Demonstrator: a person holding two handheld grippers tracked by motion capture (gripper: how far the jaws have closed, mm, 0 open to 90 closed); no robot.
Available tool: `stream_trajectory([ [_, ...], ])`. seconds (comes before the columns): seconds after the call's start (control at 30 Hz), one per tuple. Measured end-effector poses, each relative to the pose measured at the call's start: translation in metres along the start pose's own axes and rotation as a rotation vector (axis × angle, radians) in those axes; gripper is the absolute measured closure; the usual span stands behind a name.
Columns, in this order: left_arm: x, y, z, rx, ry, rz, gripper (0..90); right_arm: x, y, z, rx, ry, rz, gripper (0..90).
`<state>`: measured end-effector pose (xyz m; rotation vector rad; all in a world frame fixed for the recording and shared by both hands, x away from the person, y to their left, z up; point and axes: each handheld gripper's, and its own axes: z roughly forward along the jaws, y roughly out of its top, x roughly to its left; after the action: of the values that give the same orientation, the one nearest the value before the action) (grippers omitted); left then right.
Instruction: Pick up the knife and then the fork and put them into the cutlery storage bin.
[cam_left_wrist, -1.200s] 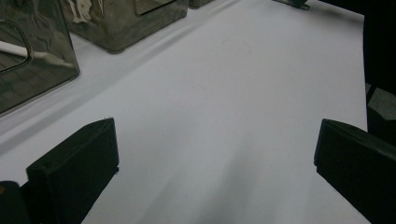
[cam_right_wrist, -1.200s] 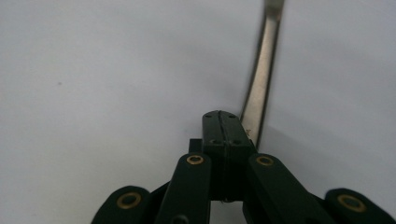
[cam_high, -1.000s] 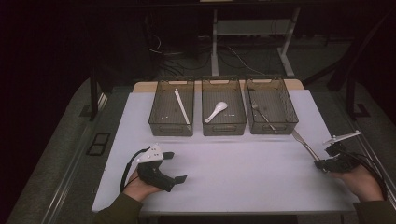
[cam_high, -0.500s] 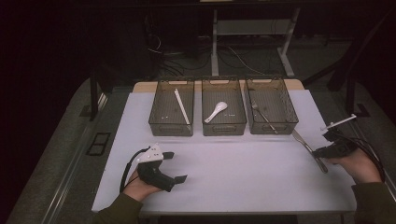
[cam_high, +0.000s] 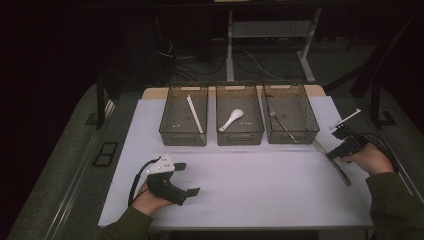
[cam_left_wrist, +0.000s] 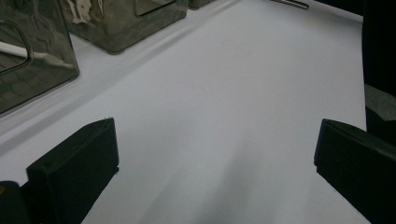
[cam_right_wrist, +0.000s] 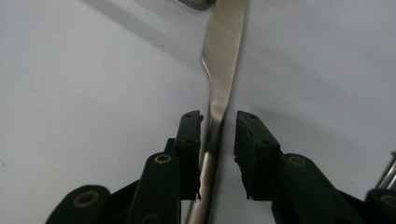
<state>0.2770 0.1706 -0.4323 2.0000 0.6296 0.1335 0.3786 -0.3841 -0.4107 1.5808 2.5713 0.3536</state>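
A metal table knife (cam_high: 341, 173) lies on the white tabletop at the right, just in front of the right bin. My right gripper (cam_high: 333, 154) is down over its handle. In the right gripper view the knife (cam_right_wrist: 224, 60) runs up between the two jaws of that gripper (cam_right_wrist: 218, 119): the left jaw touches it and a small gap remains on the right side, so it stands narrowly open. My left gripper (cam_high: 189, 178) rests at the front left, wide open (cam_left_wrist: 217, 140) with bare table between its jaws.
Three clear bins stand in a row at the back. The left bin (cam_high: 182, 136) holds a white chopstick (cam_high: 195, 114), the middle bin (cam_high: 240, 136) a white spoon (cam_high: 231, 120), the right bin (cam_high: 293, 136) a metal fork (cam_high: 282, 124). The table edge (cam_high: 370, 210) is close on the right.
My right gripper has moved forward and a little left, coming down over the knife's handle. The left gripper has stayed put.
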Motion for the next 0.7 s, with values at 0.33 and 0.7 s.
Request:
stream_trajectory([
  [0.33,0.001,0.000,0.000,0.001,-0.002,-0.003,0.0,-0.003,0.005,0.012,0.050,0.007,-0.008,74.1],
  [0.7,0.000,-0.001,0.001,0.007,-0.005,0.005,0.0,0.002,0.006,0.013,0.062,-0.020,-0.039,75.7],
])
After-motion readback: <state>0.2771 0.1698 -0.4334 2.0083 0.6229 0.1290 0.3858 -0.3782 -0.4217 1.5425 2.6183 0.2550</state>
